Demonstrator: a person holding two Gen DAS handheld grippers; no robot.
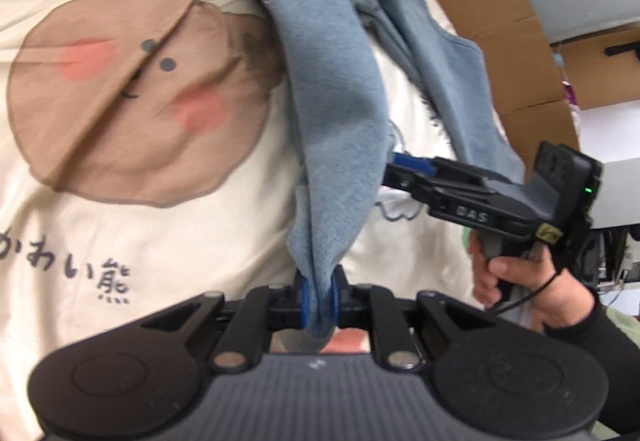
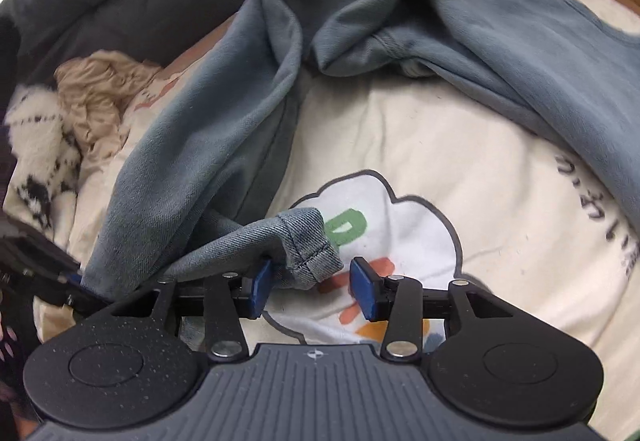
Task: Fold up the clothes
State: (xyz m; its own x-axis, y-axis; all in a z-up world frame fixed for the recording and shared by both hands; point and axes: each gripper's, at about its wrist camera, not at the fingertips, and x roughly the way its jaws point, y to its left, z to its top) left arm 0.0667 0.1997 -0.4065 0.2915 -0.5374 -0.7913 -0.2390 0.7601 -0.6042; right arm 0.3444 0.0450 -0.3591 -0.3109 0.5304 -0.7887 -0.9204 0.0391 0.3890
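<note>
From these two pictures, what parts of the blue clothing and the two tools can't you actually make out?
- Left wrist view: the faded blue denim garment runs off the top edge, so its full shape is unseen.
- Left wrist view: the right gripper has its tips behind the cloth.
- Right wrist view: the left gripper is cut by the left edge and tucked under denim.
- Right wrist view: the cream printed bedsheet is partly covered.

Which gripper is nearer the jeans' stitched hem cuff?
Right. The right gripper is open with the stitched hem cuff between its fingers; the left gripper is shut on another bunched part of the jeans.
</note>
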